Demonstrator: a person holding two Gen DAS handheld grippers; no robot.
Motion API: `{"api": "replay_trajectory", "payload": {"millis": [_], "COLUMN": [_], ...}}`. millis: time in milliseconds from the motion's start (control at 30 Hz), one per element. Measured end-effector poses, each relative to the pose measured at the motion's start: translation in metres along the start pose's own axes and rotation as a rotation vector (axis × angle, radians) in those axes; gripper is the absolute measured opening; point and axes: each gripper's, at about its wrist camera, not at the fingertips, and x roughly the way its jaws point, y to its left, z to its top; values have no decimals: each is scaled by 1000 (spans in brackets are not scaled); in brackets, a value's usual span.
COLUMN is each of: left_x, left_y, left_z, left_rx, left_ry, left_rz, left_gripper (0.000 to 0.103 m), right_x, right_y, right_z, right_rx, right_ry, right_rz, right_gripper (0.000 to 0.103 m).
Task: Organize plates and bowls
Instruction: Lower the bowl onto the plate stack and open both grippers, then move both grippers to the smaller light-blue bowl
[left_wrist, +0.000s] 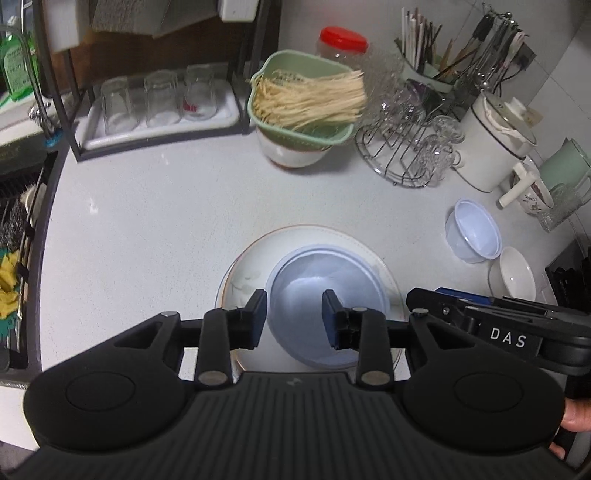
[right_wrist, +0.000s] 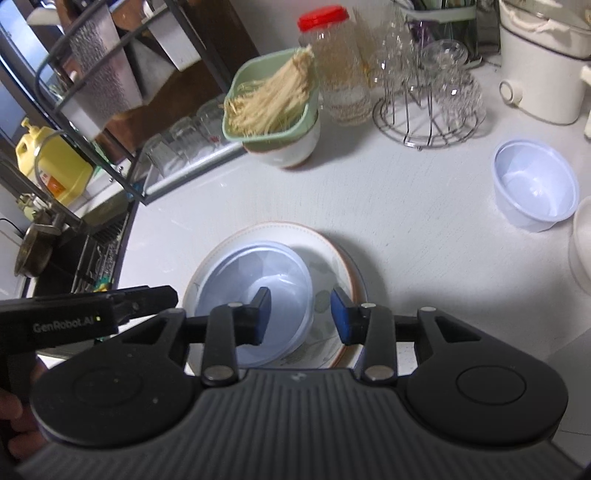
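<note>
Both tongs, the left gripper (left_wrist: 294, 319) and right gripper (right_wrist: 300, 316), hang apart, empty, just above the plastic bowl (left_wrist: 327, 291) nested off-centre in the plate (left_wrist: 243, 275); nudging either could slide it out.

You see 2 clear plastic bowls (left_wrist: 327, 306) (left_wrist: 472, 230) | 1 plate (left_wrist: 247, 273) under 1 | 3 glasses (left_wrist: 159, 98) behind plate | 1 red-lidded jar (left_wrist: 341, 42)

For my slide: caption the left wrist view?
Open left gripper above a plastic bowl on a plate; right gripper alongside.
</note>
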Motion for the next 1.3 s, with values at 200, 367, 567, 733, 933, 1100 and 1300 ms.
{"api": "replay_trajectory", "payload": {"millis": [200,367,567,733,933,1100,1300], "left_x": [-22,-35,-44,-46,-47,-41,-30], "left_y": [-22,-37,-51,-66,-84,-97,-114], "left_z": [0,-4,-11,-24,-37,-37,-17], "left_rx": [45,68,76,69,68,88,148], "left_ry": [-62,-98,-114,-120,-135,-126,-144], "left_rz": [-22,-24,4,23,47,45,1], "left_gripper": [39,40,48,68,88,94,96], "right_x": [-33,-57,-76,-86,-97,-107,-114], "right_y": [2,-1,-12,-23,-43,-58,-72], "right_z": [1,0,-7,-14,-25,-32,-31], "right_rx": [-32,-52,-47,-48,-42,-26,13], "right_ry": [-89,-162,-211,-223,-230,-238,-276], "right_rz": [-5,-21,-24,-33,-77,-103,-141], "right_gripper": [39,39,39,46,81,81,81]}}
